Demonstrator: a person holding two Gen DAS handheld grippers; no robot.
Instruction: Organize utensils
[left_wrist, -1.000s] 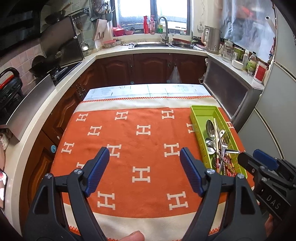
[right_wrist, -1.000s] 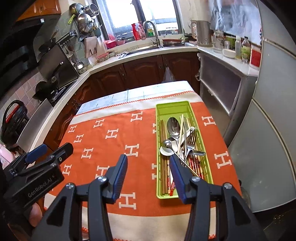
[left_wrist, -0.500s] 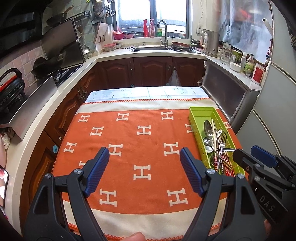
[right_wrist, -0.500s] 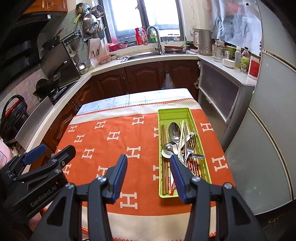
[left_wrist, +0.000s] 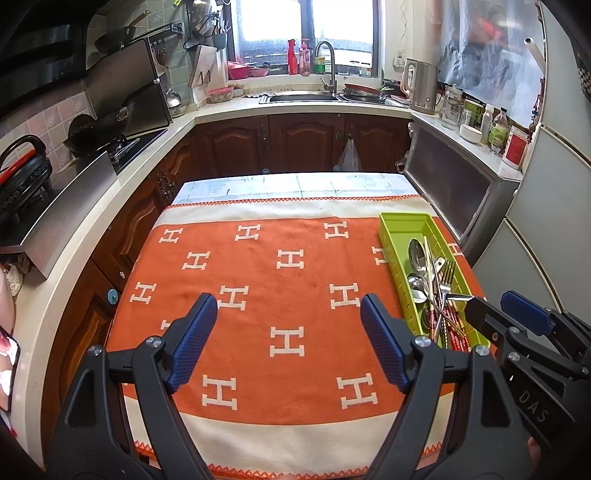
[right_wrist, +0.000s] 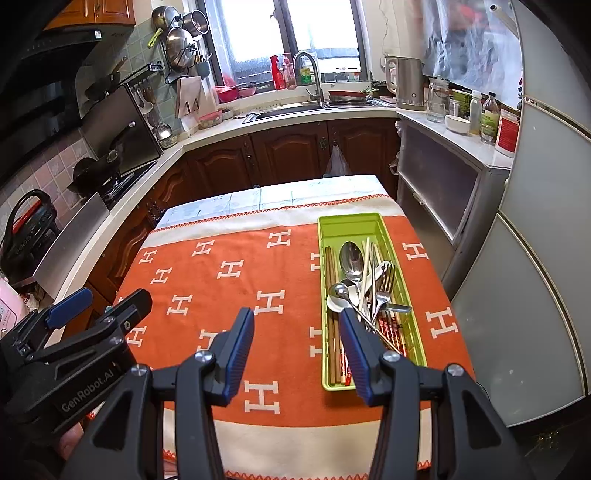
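Observation:
A green plastic tray (right_wrist: 351, 223) (left_wrist: 402, 223) sits on the right side of the orange cloth. It holds spoons (right_wrist: 351, 256), forks (right_wrist: 386, 286), wooden chopsticks (right_wrist: 331, 280) and red-handled chopsticks (right_wrist: 391, 326), all mixed together. My left gripper (left_wrist: 288, 325) is open and empty above the cloth's near middle, left of the tray. My right gripper (right_wrist: 296, 334) is open and empty near the tray's near left corner. Each gripper also shows in the other's view: the right gripper (left_wrist: 506, 314) and the left gripper (right_wrist: 107, 306).
The table carries an orange cloth with white H marks (left_wrist: 288, 258). A kitchen counter (left_wrist: 303, 105) with sink, kettle (left_wrist: 421, 86) and jars runs behind and to the right. A stove (left_wrist: 110, 144) is at left, a fridge (right_wrist: 535, 258) close on the right.
Both grippers have drawn back and risen slightly from the table, so more of the kitchen shows. The tray and utensils have not moved. Both stay open.

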